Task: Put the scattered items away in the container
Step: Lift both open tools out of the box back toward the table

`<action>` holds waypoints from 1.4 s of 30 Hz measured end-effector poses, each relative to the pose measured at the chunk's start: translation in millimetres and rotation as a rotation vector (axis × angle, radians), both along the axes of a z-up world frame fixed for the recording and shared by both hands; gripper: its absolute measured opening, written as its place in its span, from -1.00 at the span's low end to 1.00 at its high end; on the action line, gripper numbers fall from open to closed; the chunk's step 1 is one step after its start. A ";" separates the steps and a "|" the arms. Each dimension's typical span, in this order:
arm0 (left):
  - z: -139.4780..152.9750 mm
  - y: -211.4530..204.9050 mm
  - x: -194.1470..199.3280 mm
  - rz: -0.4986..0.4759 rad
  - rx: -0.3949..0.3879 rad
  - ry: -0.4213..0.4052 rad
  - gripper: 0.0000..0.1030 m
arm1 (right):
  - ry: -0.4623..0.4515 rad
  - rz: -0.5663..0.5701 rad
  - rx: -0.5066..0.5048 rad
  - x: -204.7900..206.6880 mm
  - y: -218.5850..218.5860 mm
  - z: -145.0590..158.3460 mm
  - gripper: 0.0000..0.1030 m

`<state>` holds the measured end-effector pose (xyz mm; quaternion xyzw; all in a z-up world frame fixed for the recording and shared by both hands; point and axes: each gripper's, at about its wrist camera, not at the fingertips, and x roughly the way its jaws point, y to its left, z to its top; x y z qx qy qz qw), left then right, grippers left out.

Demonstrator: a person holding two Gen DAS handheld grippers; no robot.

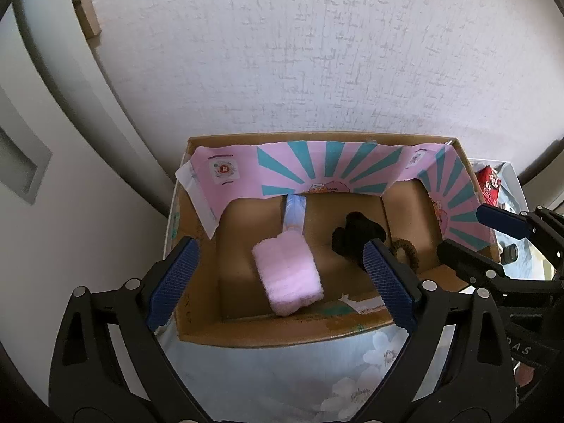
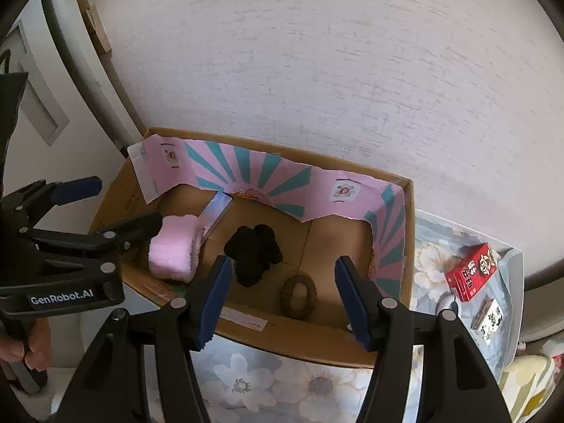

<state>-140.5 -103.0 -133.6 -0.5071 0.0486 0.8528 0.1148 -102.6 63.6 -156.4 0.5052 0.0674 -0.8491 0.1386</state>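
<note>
Cardboard box (image 1: 268,331): open-topped container against the white wall, its inner walls lined with a pink and teal paper liner (image 1: 317,169); it sits on a floral cloth (image 2: 282,380) over the bench.
Pink towel (image 1: 287,275): folded, lying on the box floor at about 9 o'clock of the box centre in the right wrist view, so it counts as tidied.
Black cloth (image 2: 253,252): bunched near the box centre, also inside.
Brown hair tie (image 2: 299,296): flat on the box floor at about 5 o'clock from the black cloth, near the front wall.
Red carton (image 2: 470,271): outside the box on the cloth, at 3 o'clock of it, beside a small white patterned box (image 2: 488,319); judged to be the scattered items left.
Left tool (image 1: 280,278): fingers spread wide with nothing between them, hanging over the front of the box above the towel, which reads as a release pose.
Right tool (image 2: 282,296): fingers likewise apart and empty, held over the front wall near the hair tie.
Next call: probably the right tool swings toward 3 o'clock for the carton, being nearer.
</note>
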 end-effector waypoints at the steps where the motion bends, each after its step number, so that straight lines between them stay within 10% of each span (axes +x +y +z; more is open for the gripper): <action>1: 1.9 -1.7 -0.4 0.000 0.000 0.002 0.83 | -0.002 -0.003 -0.003 0.3 0.7 0.6 0.10; 24: 53.5 34.2 37.2 -0.076 0.085 0.040 0.83 | 0.008 -0.093 -0.083 35.3 43.3 18.4 0.10; 42: 25.3 198.1 132.6 -0.621 -0.047 0.055 0.84 | 0.040 -0.257 0.047 133.3 214.2 24.8 0.10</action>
